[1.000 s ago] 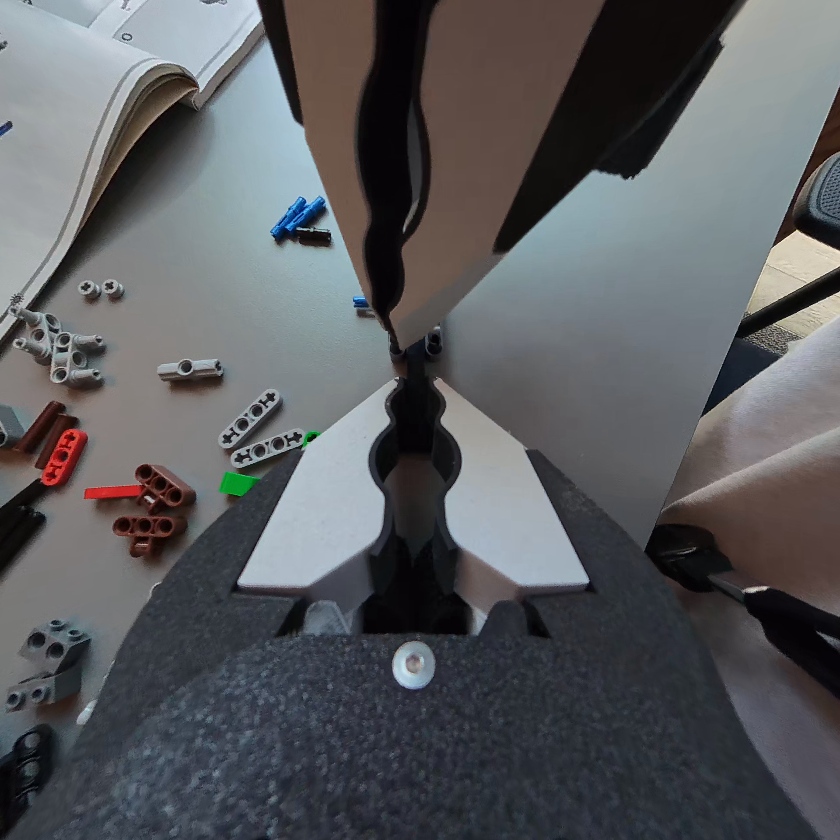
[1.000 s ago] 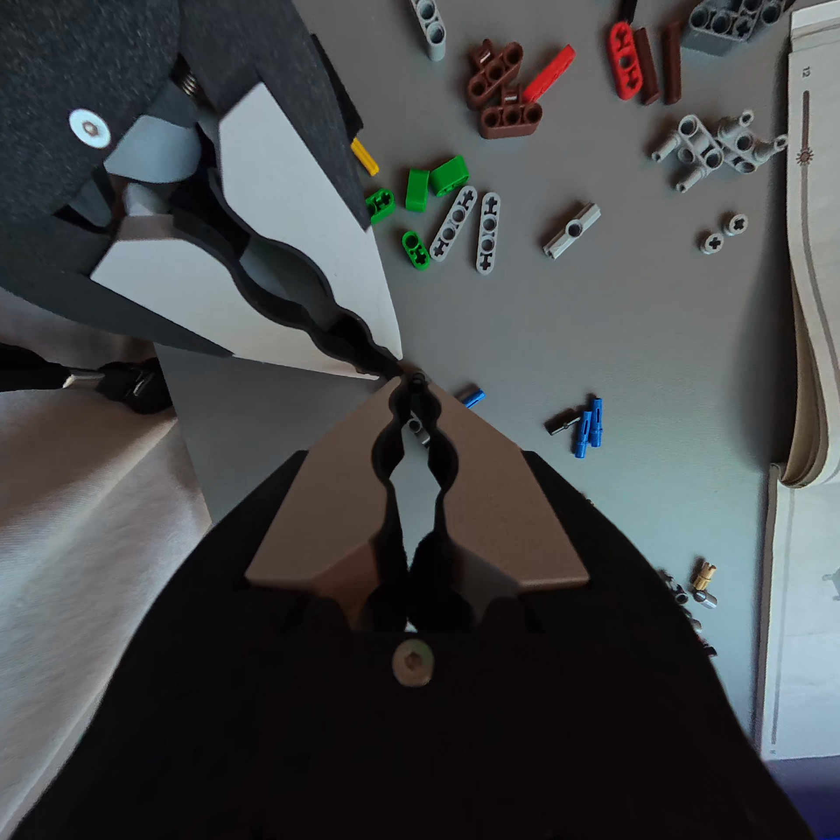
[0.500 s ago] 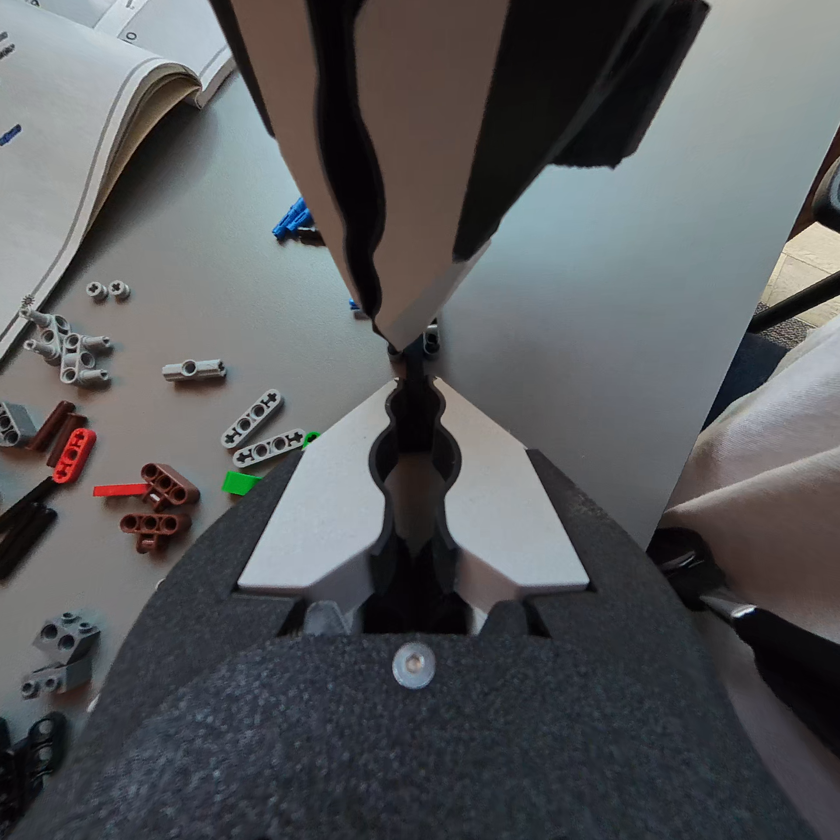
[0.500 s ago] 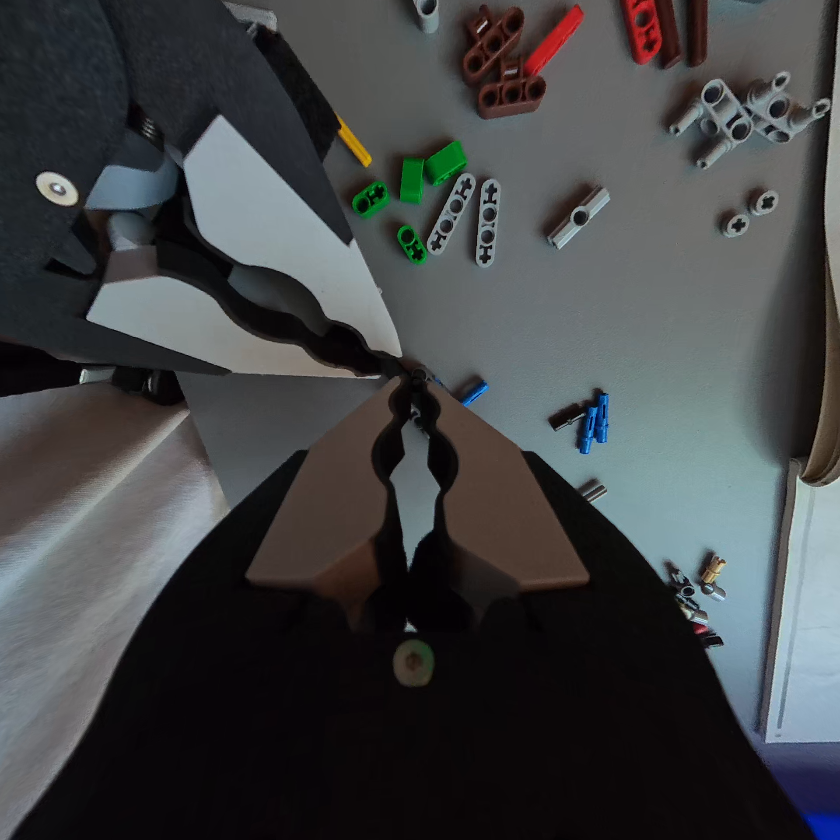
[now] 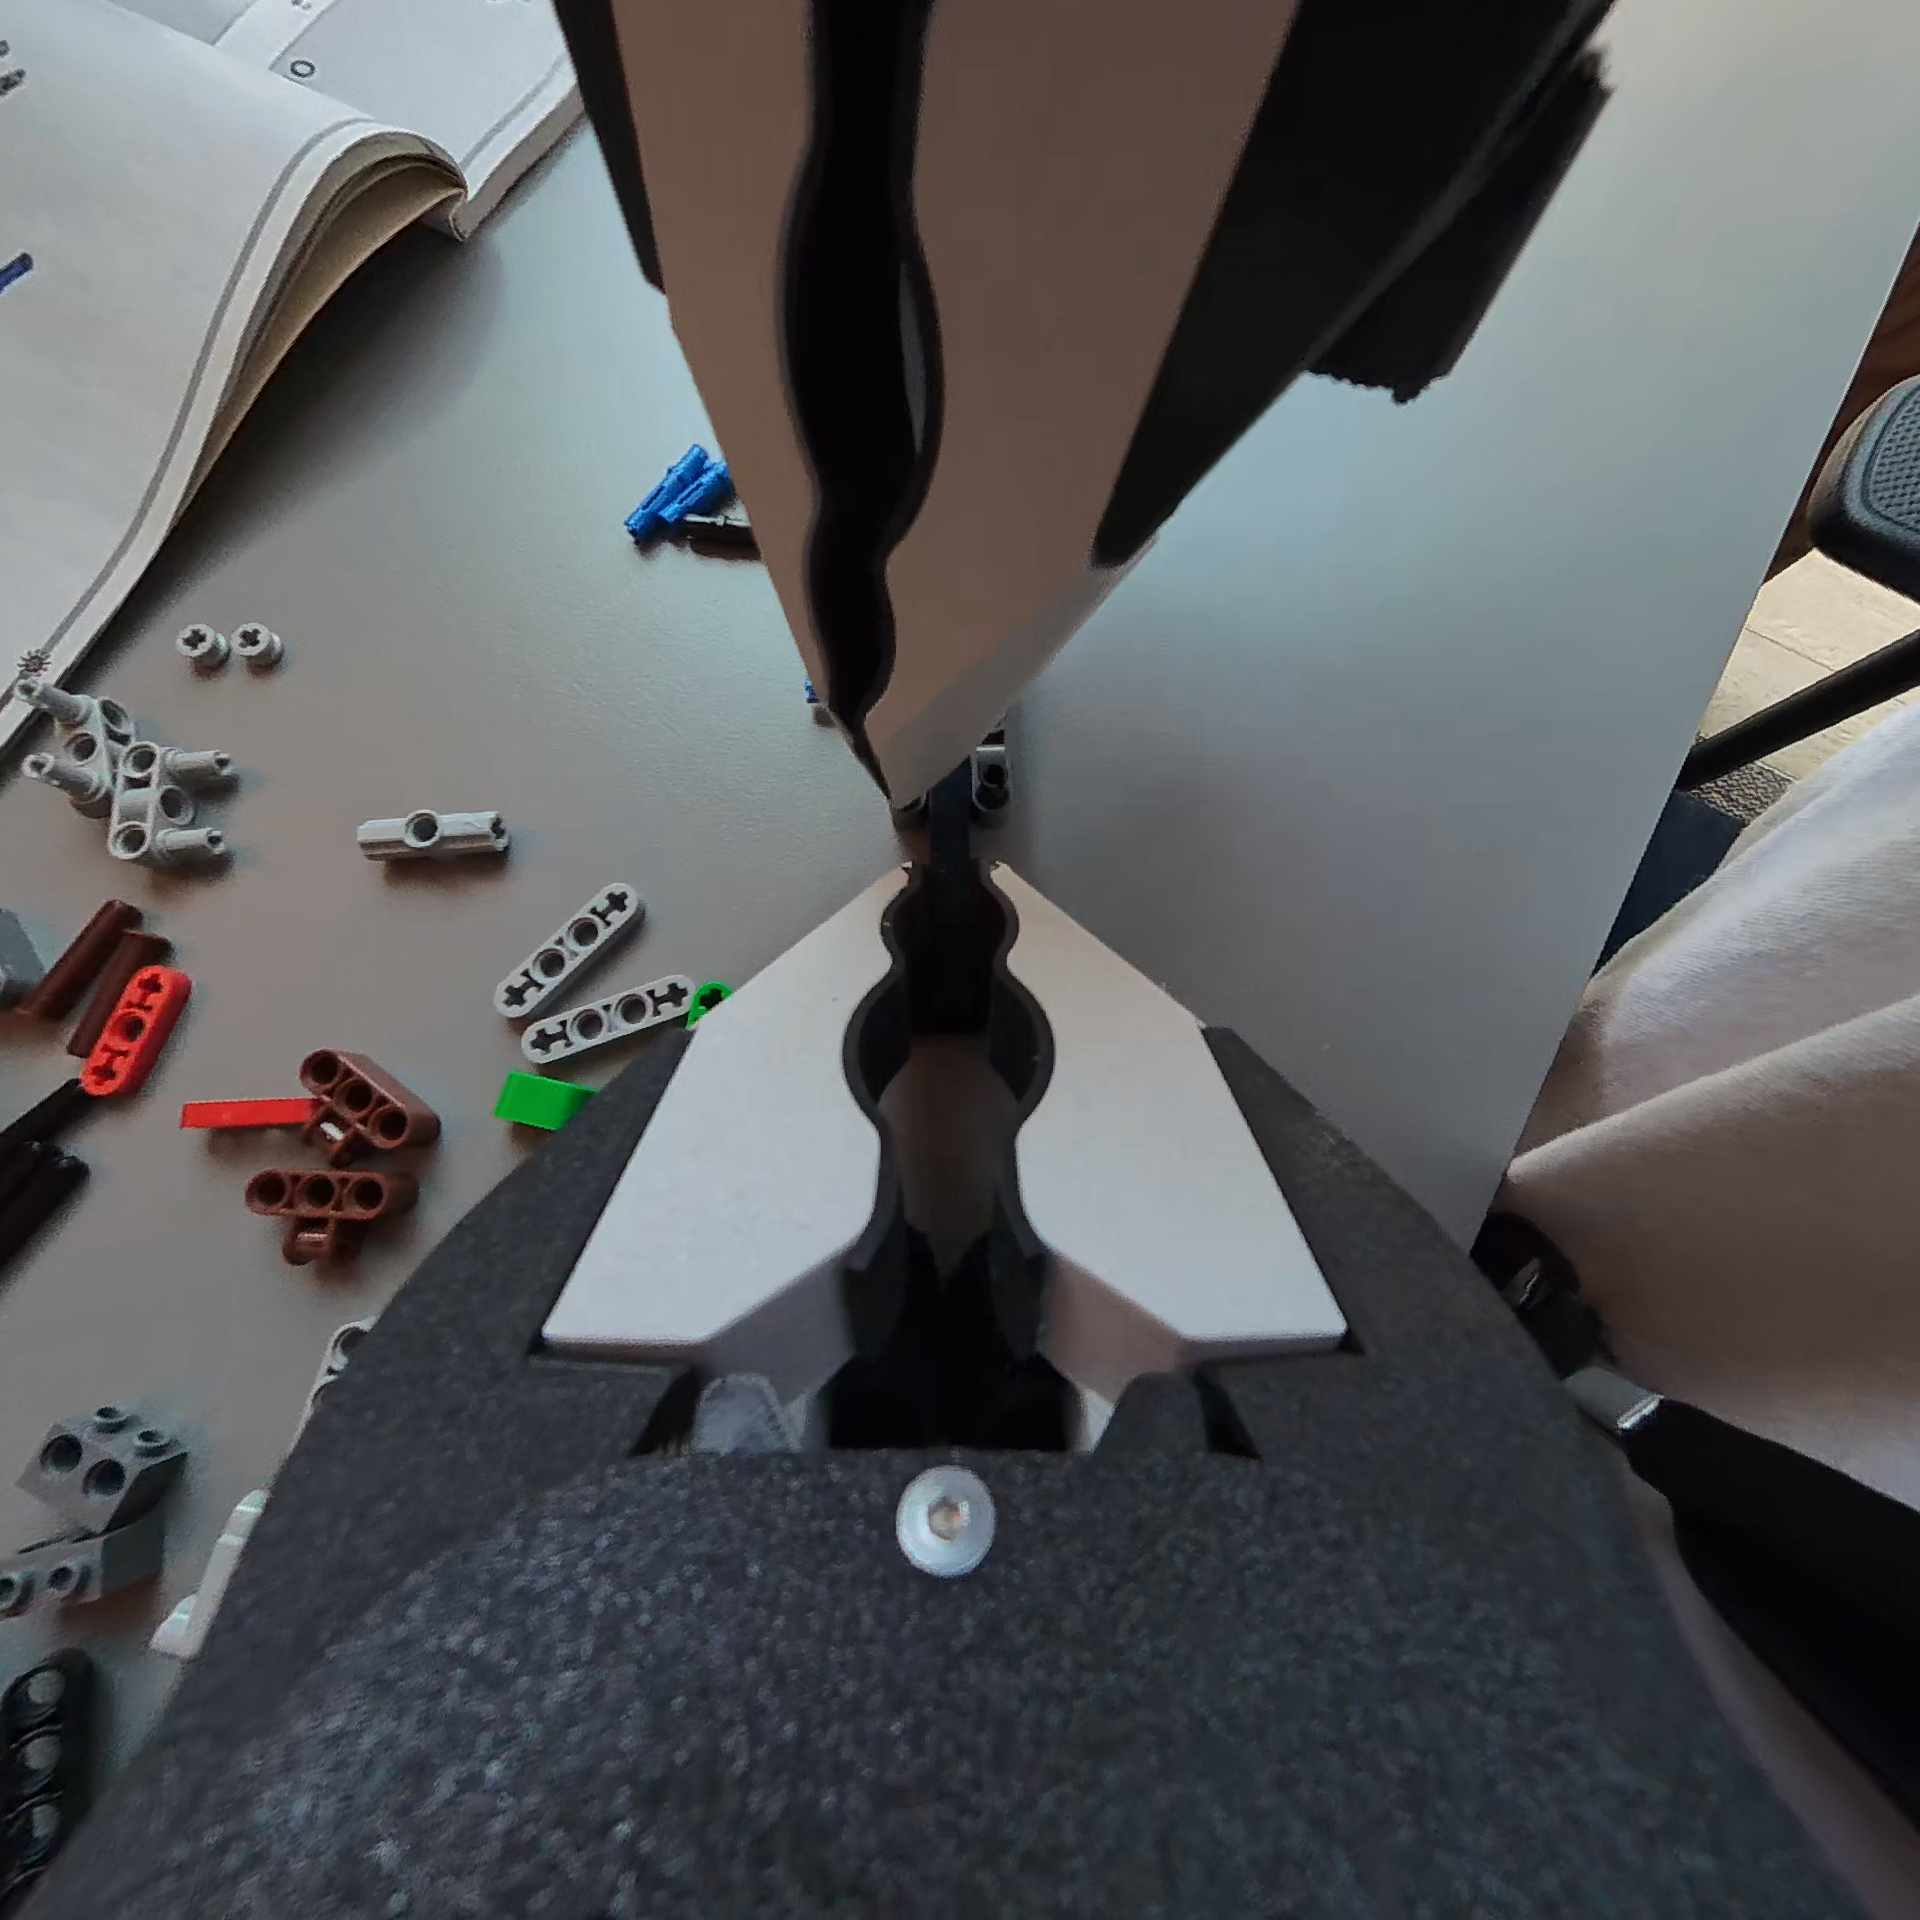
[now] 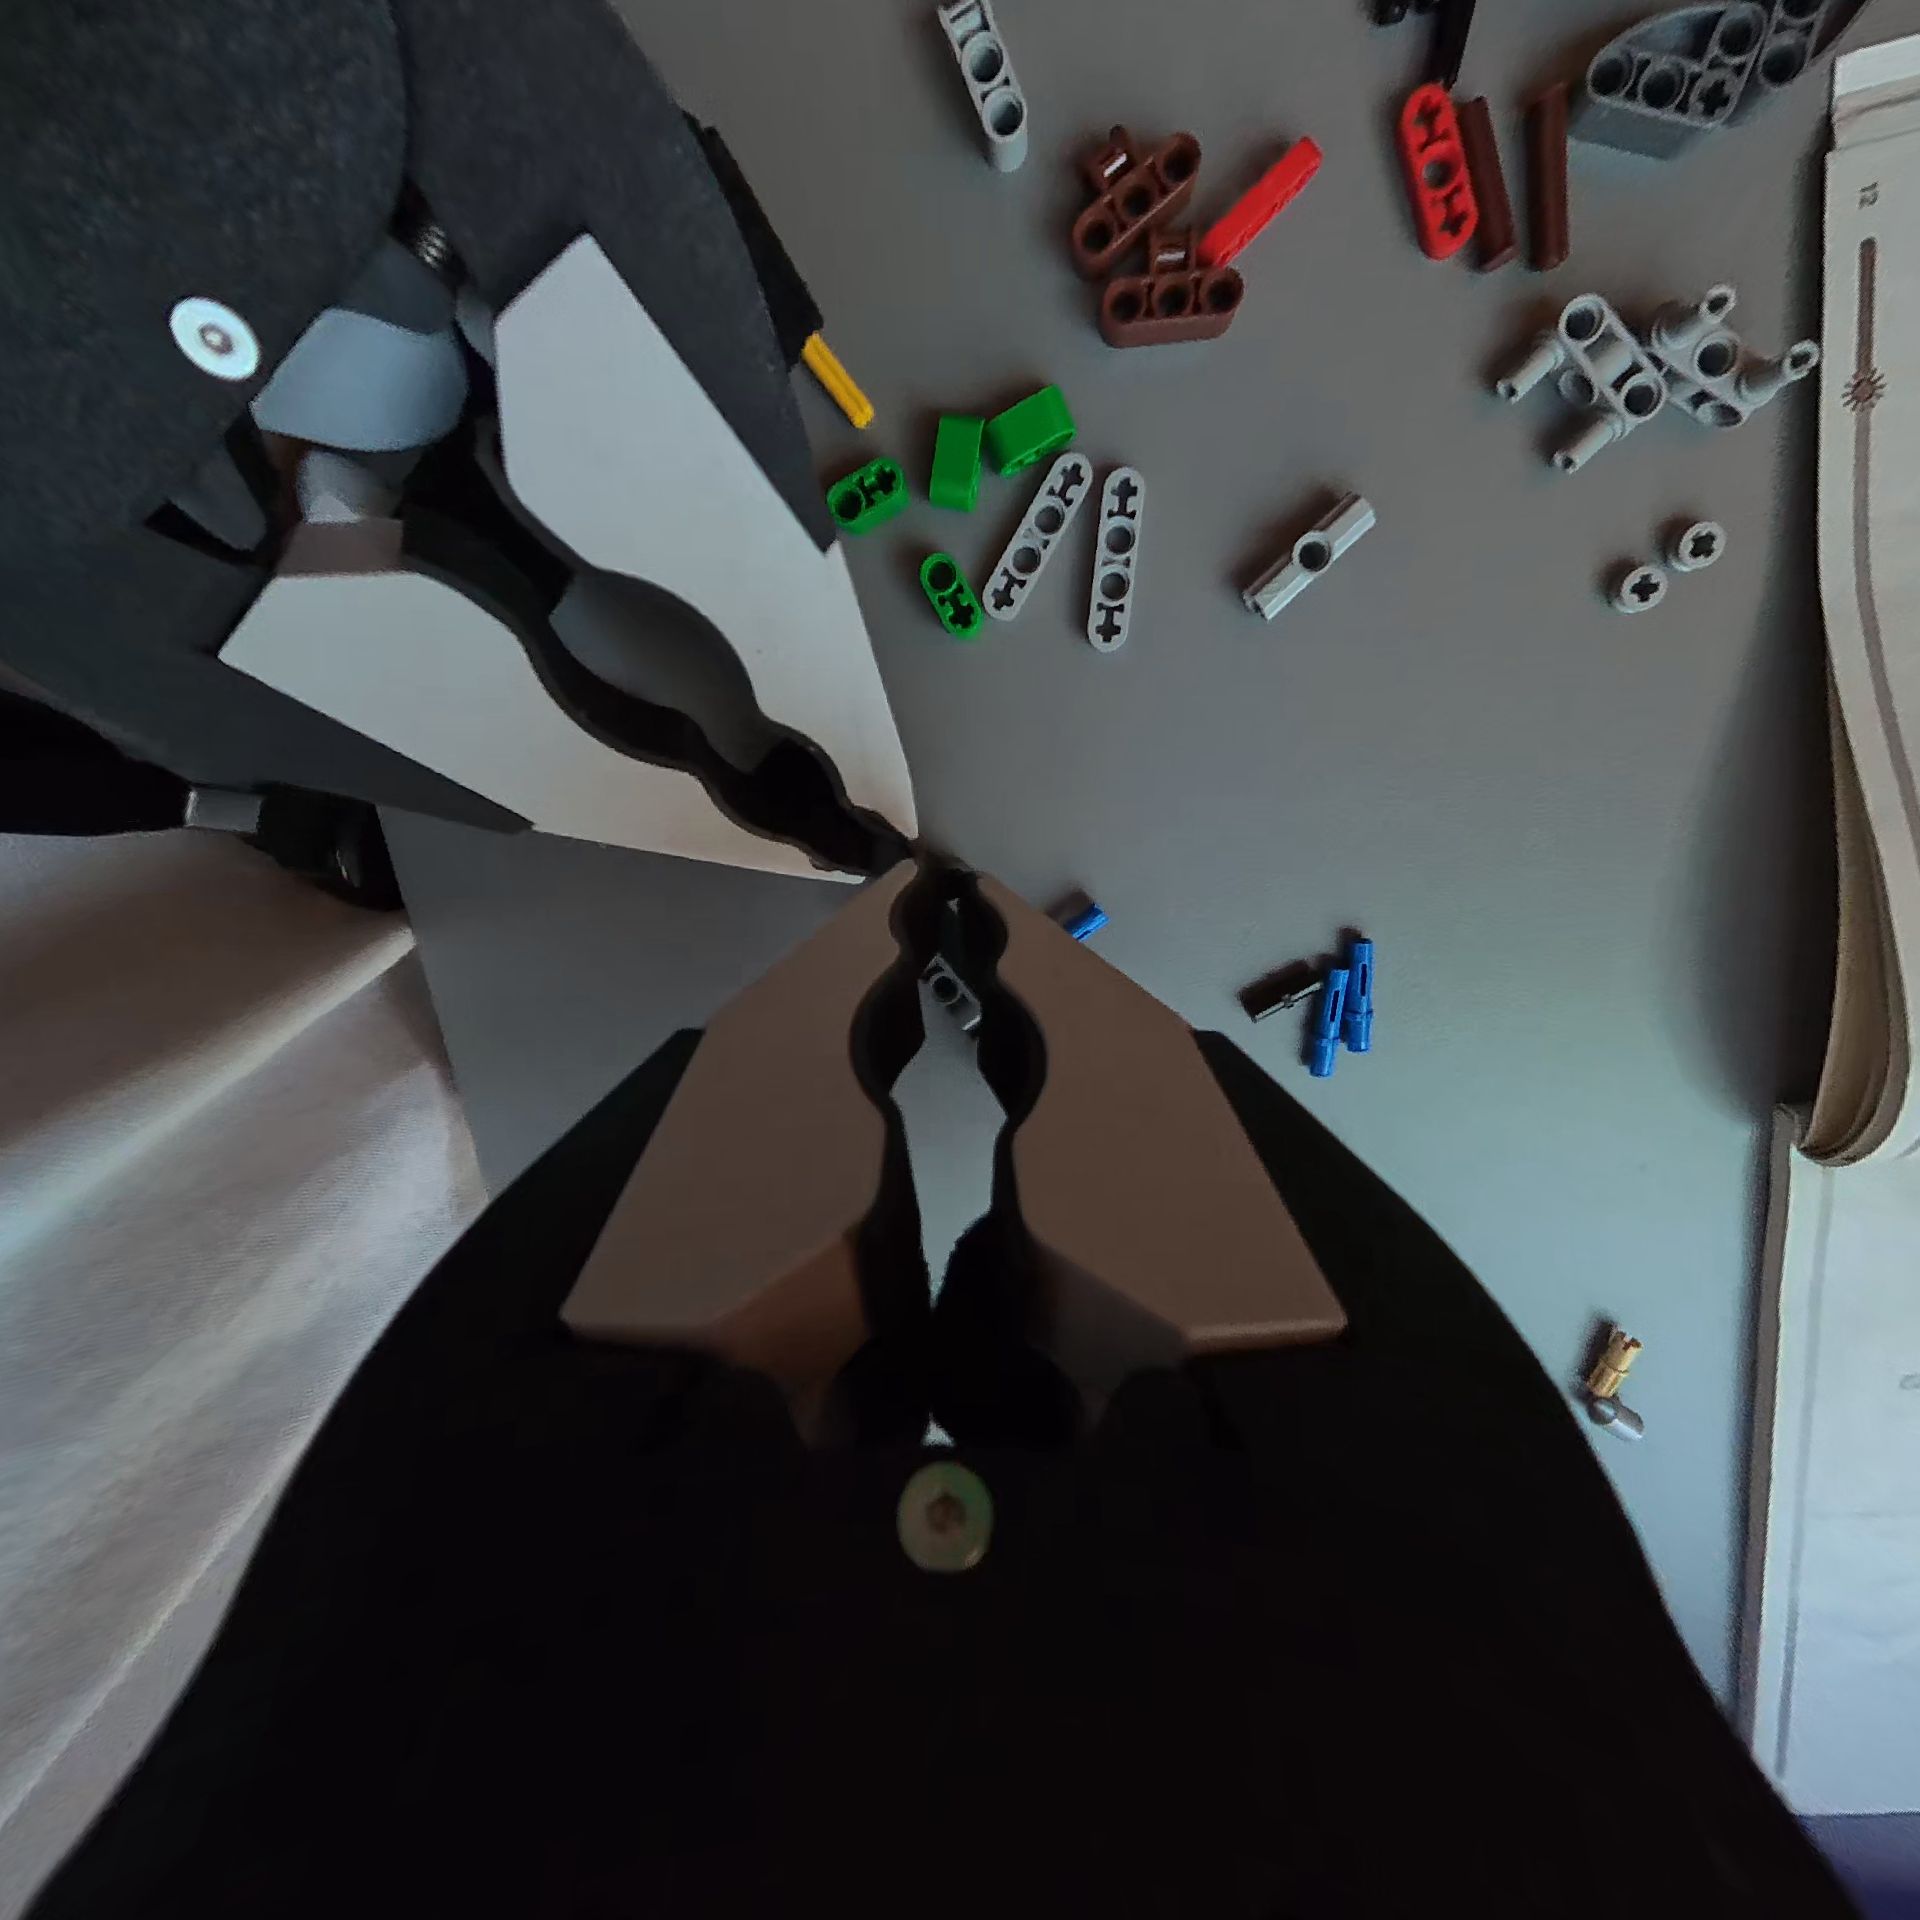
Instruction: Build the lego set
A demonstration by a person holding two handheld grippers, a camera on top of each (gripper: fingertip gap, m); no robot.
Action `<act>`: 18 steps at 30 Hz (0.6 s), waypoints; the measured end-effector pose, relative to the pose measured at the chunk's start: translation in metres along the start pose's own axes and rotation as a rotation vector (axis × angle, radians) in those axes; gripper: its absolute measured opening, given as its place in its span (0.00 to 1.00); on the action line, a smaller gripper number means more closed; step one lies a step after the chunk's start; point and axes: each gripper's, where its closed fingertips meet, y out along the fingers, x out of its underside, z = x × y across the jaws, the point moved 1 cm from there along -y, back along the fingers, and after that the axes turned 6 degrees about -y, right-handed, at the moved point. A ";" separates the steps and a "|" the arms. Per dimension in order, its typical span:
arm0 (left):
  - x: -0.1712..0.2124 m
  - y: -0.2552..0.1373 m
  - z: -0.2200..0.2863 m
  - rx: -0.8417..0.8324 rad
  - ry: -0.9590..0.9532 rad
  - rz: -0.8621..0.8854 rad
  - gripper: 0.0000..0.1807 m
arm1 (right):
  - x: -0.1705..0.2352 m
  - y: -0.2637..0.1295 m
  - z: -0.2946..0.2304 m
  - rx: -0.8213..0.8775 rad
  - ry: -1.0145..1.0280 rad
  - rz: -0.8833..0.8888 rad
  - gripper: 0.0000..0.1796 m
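My left gripper (image 5: 951, 868) is shut on a thin black lego piece (image 5: 951, 935) that stands up between its fingertips, above the grey table (image 5: 1299, 727). My right gripper (image 5: 896, 805) comes in from above, shut, tip to tip with the left. A small dark pin seems pinched at its very tip. In the right wrist view my right gripper (image 6: 935, 883) meets the left gripper (image 6: 883, 847), which comes from the upper left. A small grey piece (image 6: 948, 985) lies on the table beneath the tips.
An open instruction booklet (image 5: 156, 260) lies at the far left. Loose parts lie on the table: blue pins (image 6: 1340, 1003), grey beams (image 6: 1081, 551), green pieces (image 6: 997, 447), brown pieces (image 6: 1153, 249), a red beam (image 6: 1439, 171). The table edge and a person's lap (image 5: 1714, 1091) are on the right. Less than 4 cm separates the two grippers' tips.
Both grippers stay shut and tip to tip. The right gripper swung a little to the left and then back, with a slight change of tilt. The loose parts have not moved.
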 end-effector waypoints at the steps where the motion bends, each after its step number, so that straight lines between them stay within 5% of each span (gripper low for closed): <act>1: 0.000 0.000 0.000 0.001 -0.001 0.001 0.04 | 0.000 0.000 0.000 0.006 -0.005 0.018 0.01; 18: 0.000 0.000 0.000 -0.004 0.005 -0.005 0.04 | -0.001 0.001 0.001 0.034 -0.005 0.041 0.00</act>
